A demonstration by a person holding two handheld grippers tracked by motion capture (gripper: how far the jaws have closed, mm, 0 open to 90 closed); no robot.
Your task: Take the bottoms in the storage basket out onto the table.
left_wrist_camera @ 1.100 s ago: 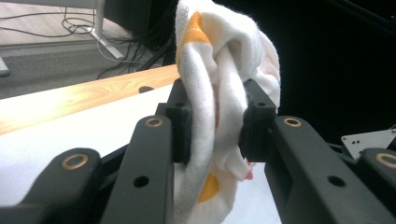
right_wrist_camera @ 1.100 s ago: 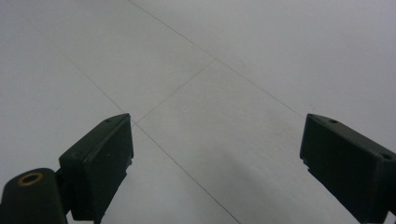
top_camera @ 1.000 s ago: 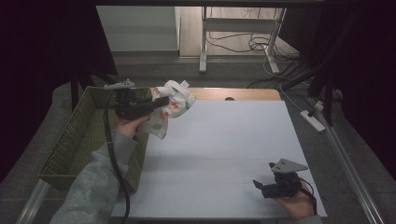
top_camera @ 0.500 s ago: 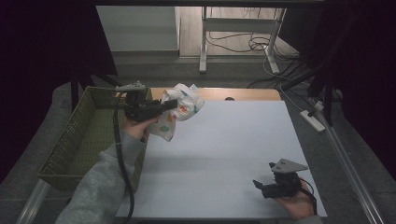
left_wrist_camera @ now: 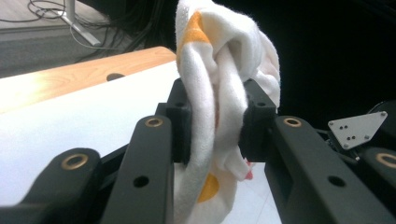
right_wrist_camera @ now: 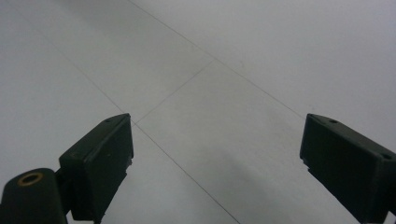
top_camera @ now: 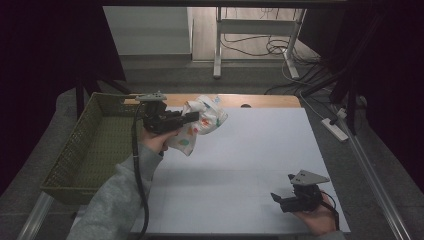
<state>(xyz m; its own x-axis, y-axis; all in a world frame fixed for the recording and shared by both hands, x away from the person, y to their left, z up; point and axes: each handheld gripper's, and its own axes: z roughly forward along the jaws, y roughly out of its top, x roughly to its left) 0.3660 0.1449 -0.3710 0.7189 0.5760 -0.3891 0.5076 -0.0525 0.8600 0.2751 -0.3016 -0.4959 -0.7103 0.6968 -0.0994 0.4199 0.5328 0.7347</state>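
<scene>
Fingers (left_wrist_camera: 180,126) of left gripper (top_camera: 192,118) clamped on bunched spotted cloth (top_camera: 200,122), right gripper (right_wrist_camera: 215,154) spread wide over table (top_camera: 250,165)

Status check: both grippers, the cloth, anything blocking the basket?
Left gripper shut on spotted cloth, held above the table's left edge. Right gripper open, empty, low over white table. Green basket beside the cloth, nothing between.

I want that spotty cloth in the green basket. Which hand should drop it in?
Probably the left. The left gripper is shut on the spotty cloth, right beside the green basket. The right gripper rests open at the table's far corner.
</scene>
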